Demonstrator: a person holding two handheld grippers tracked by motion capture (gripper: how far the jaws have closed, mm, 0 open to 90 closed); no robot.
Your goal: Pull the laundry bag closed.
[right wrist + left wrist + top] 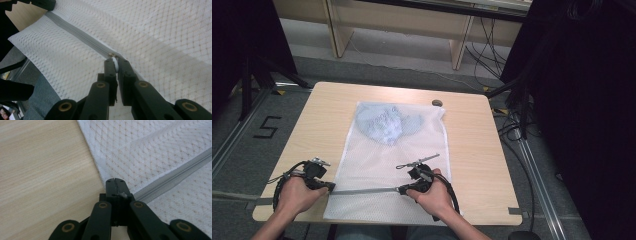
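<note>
Flat on the pale wooden bench [472,145]: a white mesh laundry bag [377,170], its near end hanging just over the bench's front edge. Inside the bag, at its far end, a crumpled light-blue garment [387,125]. Across the bag's near part, side to side, a grey zipper [364,190].

At the bag's left edge, where the zipper ends: the left tool [329,187], held in the left hand [299,195]. In the left gripper view, left tool [116,187] with both black jaws pressed together, a scrap of white fabric caught between them right at the zipper's end [172,178] on the bag's edge [140,150].

On the zipper, right of the bag's middle: the right tool [401,189], held in the right hand [434,197]. In the right gripper view, right tool [115,63] clamped on a small white tab, probably the zipper pull [115,65], though too small to be sure; brass slider just beyond the tips, grey zipper tape [75,32] running away toward the left tool at the bag's far corner [42,3].

Just beyond the bag's far right corner, on the bench: a small dark round object [437,103]. Left of the bench, on the floor: a black "5" marking [266,127].
</note>
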